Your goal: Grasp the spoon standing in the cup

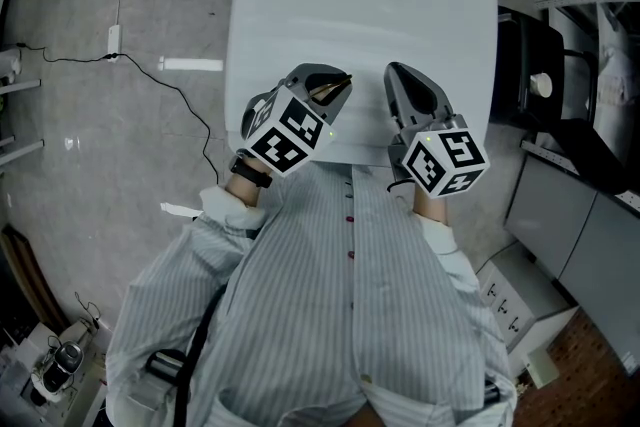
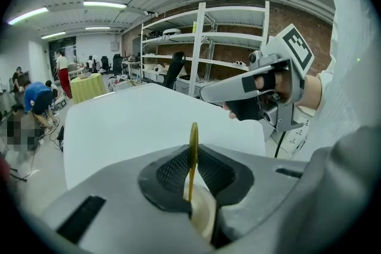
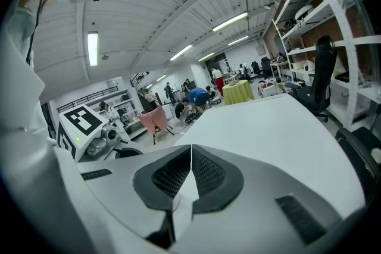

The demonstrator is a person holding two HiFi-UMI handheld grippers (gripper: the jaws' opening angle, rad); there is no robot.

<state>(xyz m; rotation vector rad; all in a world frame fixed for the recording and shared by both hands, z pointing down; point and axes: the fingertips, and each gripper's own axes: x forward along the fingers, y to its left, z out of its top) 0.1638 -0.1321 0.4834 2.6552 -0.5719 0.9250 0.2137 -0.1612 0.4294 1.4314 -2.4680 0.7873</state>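
The spoon (image 2: 193, 141), a thin gold-coloured one, stands upright in a cream cup (image 2: 204, 218). The left gripper (image 1: 337, 87) sits directly above the cup, and its jaws are clenched on the spoon's handle: in the left gripper view both dark ribbed pads (image 2: 172, 172) press against the handle, whose rounded top pokes up above them. The cup's rim shows just below the pads, under the jaws. The white table (image 1: 360, 5) spreads out beyond the cup, and from the head view the cup itself is hidden beneath the left gripper, near the table's edge closest to the person.

The right gripper (image 3: 190, 153) is to the right of the cup, apart from it and roughly level with the left gripper. Its jaws are closed, tips meeting, with nothing between them. Behind the cup, the person's striped shirt (image 1: 340, 295) fills the lower part of the head view.
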